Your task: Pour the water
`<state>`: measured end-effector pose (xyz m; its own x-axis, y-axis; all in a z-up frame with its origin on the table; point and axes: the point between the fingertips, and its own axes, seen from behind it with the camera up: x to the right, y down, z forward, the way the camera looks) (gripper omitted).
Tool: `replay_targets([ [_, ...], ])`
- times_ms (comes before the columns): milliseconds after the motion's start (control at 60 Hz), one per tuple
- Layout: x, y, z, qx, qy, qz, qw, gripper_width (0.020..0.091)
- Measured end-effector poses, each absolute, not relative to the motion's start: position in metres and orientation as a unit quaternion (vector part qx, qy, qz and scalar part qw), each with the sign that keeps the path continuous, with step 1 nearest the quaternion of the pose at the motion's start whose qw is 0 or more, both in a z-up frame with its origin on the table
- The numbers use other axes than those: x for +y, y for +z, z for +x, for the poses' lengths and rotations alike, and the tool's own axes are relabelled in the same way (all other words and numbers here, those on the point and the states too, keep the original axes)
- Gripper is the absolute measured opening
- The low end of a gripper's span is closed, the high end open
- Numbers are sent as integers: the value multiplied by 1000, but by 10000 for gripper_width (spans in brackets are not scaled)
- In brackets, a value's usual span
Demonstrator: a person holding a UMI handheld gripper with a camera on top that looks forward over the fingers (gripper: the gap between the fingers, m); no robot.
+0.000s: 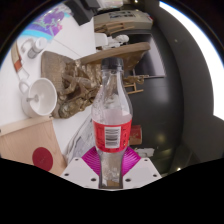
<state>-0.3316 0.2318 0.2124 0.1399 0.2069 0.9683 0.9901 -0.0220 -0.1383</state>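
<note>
Here hand-held gripper (pixel 111 170) clamps bottle (pixel 111 115), near table (pixel 62 48) edge.

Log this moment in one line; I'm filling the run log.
gripper: shut on bottle | bottle: upright, red label | white cup: beyond, apart | pour: not begun

Bottle (pixel 111 118) fills the tool (pixel 111 172); mug (pixel 40 97) crowds left.

A white table (pixel 70 40) fills the view toward ten o'clock. Toward two o'clock the room is dark, with a bright strip (pixel 200 40) at its edge.
</note>
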Motion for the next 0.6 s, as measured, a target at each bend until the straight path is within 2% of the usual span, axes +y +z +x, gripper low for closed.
replay_targets([
  [100, 220, 216, -325, -421, -307, -675, 523, 221],
  [267, 209, 194, -326, -291, -113, -770, 556, 222],
  [417, 199, 153, -328, -198, 29, -810, 551, 221],
  [600, 197, 107, -325, -151, 97, -821, 542, 223],
])
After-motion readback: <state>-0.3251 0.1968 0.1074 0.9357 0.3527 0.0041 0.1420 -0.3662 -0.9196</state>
